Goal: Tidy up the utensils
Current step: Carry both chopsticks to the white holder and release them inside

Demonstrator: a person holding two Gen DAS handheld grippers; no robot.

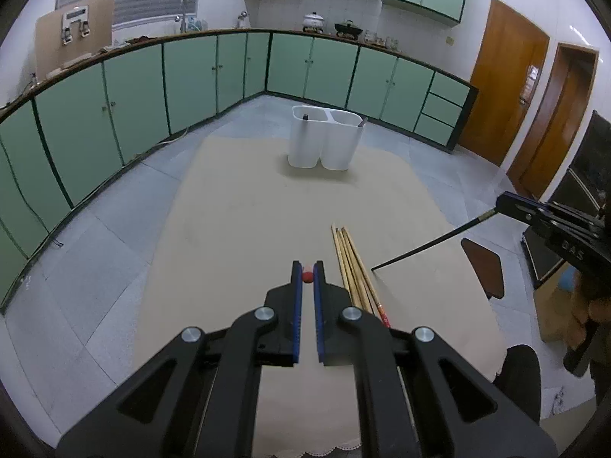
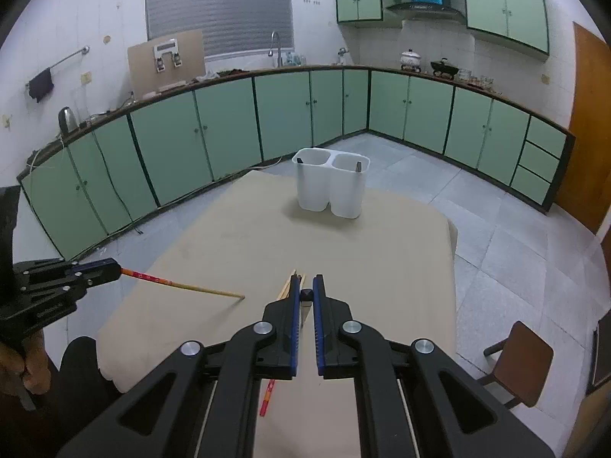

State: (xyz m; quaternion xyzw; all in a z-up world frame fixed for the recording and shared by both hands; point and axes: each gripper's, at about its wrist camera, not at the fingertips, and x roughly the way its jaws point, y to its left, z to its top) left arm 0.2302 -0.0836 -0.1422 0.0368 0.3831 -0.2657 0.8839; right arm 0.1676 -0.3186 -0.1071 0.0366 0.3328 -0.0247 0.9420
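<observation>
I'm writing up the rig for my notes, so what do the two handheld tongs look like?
Both tongs, the left tongs and the right tongs, are matte black plastic linkages with round silver pivot bolts and triangular cutouts. Each finger carries a ribbed blue pad. White lettering is printed on the body, too blurred to read. No cables are visible.

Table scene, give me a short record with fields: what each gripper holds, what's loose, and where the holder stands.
left gripper: shut on a red-handled chopstick, tip touching the table
right gripper: shut on a black chopstick, tip at the table
loose: bundle of wooden chopsticks on the table
holder: white, two compartments, upright at the far end, one utensil in each
</observation>
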